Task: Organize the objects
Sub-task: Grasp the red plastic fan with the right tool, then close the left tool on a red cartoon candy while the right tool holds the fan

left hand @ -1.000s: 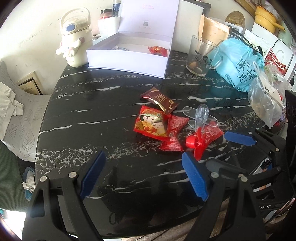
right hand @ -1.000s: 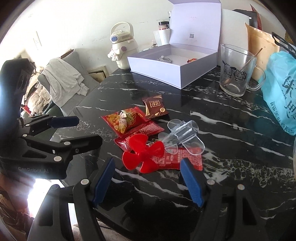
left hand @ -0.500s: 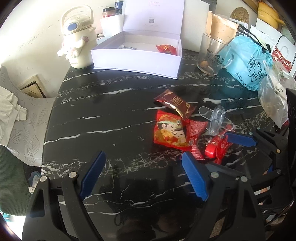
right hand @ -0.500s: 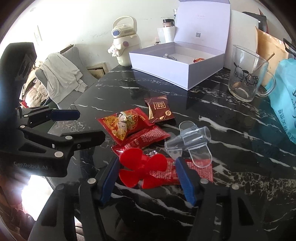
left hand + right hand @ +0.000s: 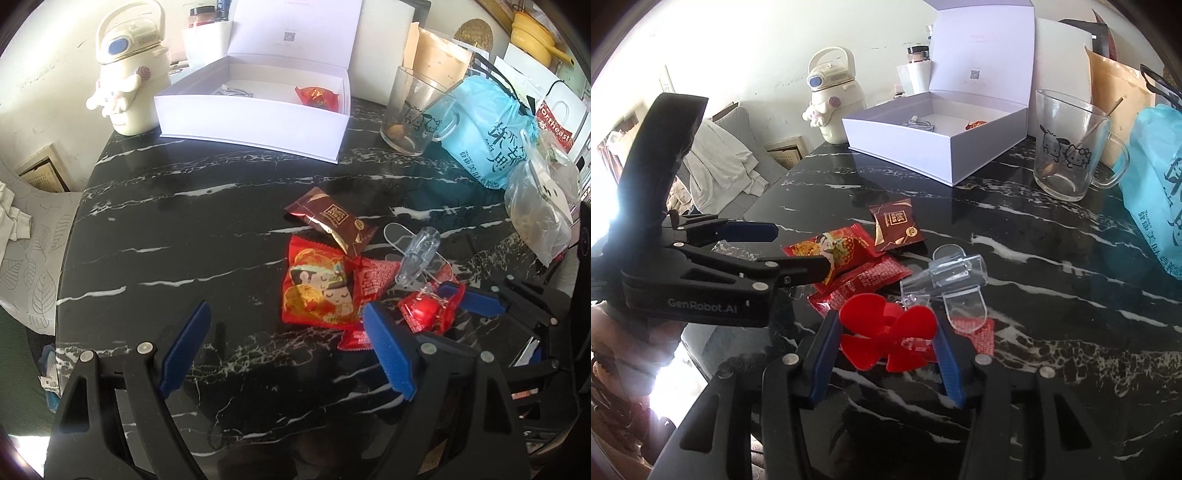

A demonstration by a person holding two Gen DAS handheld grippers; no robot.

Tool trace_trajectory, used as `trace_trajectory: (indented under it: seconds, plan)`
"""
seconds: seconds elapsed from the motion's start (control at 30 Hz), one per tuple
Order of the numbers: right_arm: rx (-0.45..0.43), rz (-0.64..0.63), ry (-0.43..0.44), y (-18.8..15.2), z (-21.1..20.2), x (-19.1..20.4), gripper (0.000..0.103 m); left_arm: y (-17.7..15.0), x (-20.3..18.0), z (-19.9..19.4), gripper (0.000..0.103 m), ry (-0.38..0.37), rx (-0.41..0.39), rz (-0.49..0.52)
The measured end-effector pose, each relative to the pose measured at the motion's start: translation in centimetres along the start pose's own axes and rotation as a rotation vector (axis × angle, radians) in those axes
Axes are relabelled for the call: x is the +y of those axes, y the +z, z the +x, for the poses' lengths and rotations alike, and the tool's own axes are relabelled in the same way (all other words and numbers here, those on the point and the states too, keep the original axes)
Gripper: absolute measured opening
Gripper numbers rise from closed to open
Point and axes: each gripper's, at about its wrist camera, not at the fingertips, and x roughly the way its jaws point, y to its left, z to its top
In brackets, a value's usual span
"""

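Note:
A red toy propeller (image 5: pixel 886 332) lies on flat red packets (image 5: pixel 860 284) near the front of the black marble table (image 5: pixel 1034 229). My right gripper (image 5: pixel 886 328) is closing on it, and both blue pads touch its blades. Behind it lie a clear plastic piece (image 5: pixel 945 277), a red cartoon snack packet (image 5: pixel 317 291) and a brown packet (image 5: pixel 332 218). My left gripper (image 5: pixel 285 310) hangs open over the table just left of the packets, holding nothing. An open white box (image 5: pixel 258 114) at the back holds a red sweet (image 5: pixel 316 96).
A cream character bottle (image 5: pixel 125 85) stands at the back left. A glass mug (image 5: pixel 413 110), a blue bag (image 5: pixel 491 136) and a clear plastic bag (image 5: pixel 539 214) crowd the right side. Bare tabletop (image 5: pixel 166 229) stretches to the left.
The right gripper's jaws have narrowed from wide apart to touching the red propeller on both sides. The left gripper has drifted forward and slightly down, still open.

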Motion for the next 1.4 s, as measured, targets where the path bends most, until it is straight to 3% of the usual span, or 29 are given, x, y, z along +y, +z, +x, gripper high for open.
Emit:
trace_trajectory:
  seconds: [0.3, 0.4, 0.47, 0.5, 0.73, 1.23, 1.4]
  plan:
    - [-0.002, 0.022, -0.005, 0.0, -0.3, -0.9, 0.050, 1.2, -0.7, 1.5, 0.081, 0.034, 0.015, 0.054]
    - [0.005, 0.028, -0.002, 0.0, -0.2, -1.1, 0.050, 1.4, -1.2, 2.1, 0.067, 0.052, 0.034, 0.086]
    - [0.007, 0.032, -0.001, 0.0, -0.2, -1.3, 0.050, 1.3, -1.3, 2.5, 0.046, 0.027, 0.049, 0.087]
    - [0.008, 0.033, -0.001, -0.1, -0.2, -1.4, 0.050, 1.3, -1.3, 2.8, 0.043, 0.019, 0.064, 0.085]
    - [0.014, 0.043, -0.005, -0.1, -0.1, -1.7, 0.050, 1.1, -2.3, 2.8, 0.040, 0.024, 0.060, 0.149]
    - [-0.016, 0.025, -0.006, -0.1, -1.8, -0.9, 0.050, 0.0, -2.1, 0.5, 0.032, -0.010, 0.049, 0.119]
    - [-0.033, 0.013, 0.002, 0.3, -2.8, -0.4, 0.050, -0.3, -2.1, -1.0, 0.029, 0.014, 0.029, 0.113]
